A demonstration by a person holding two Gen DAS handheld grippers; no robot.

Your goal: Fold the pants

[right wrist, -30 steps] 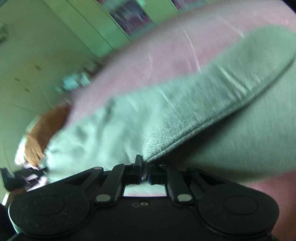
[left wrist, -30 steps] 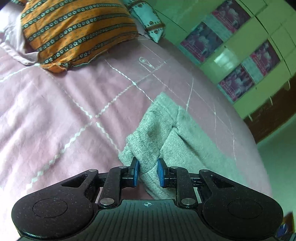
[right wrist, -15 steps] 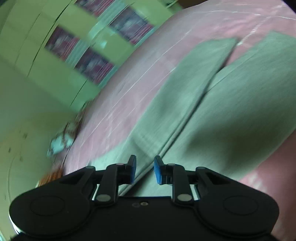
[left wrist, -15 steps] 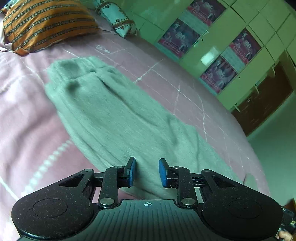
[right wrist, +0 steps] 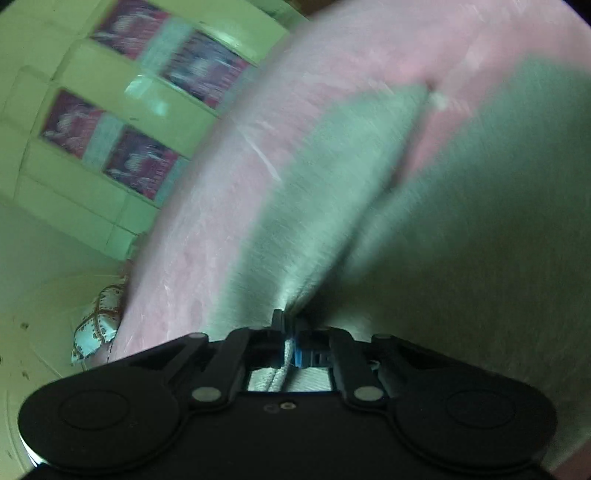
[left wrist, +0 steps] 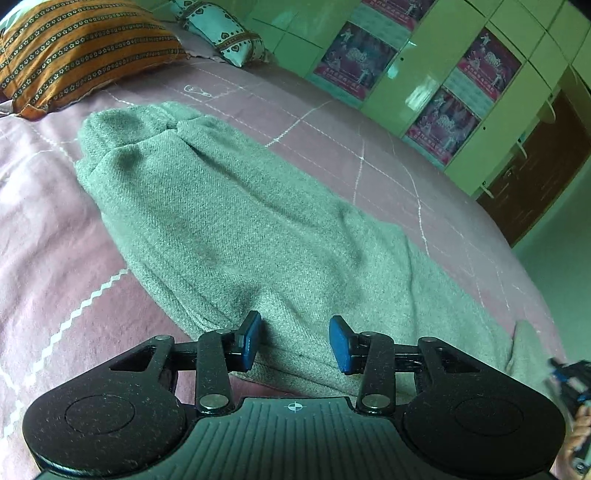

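Note:
Grey-green knit pants [left wrist: 236, 221] lie stretched across a pink bedspread [left wrist: 55, 258], one end bunched near the pillows. My left gripper [left wrist: 295, 343] is open and empty, its blue pads just above the near edge of the pants. My right gripper [right wrist: 290, 332] is shut on a fold of the pants [right wrist: 332, 192] and lifts it; this view is blurred by motion. The right gripper also shows at the right edge of the left wrist view [left wrist: 570, 376].
An orange striped pillow [left wrist: 74, 48] and a white patterned pillow [left wrist: 225, 29] lie at the head of the bed. Green cupboards with posters [left wrist: 443, 92] stand beyond the bed's far side. A brown door [left wrist: 535, 177] is at right.
My left gripper let go of the pants, drew back and opened wider. My right gripper opened half a second ago, then shut on a fold of the pants again.

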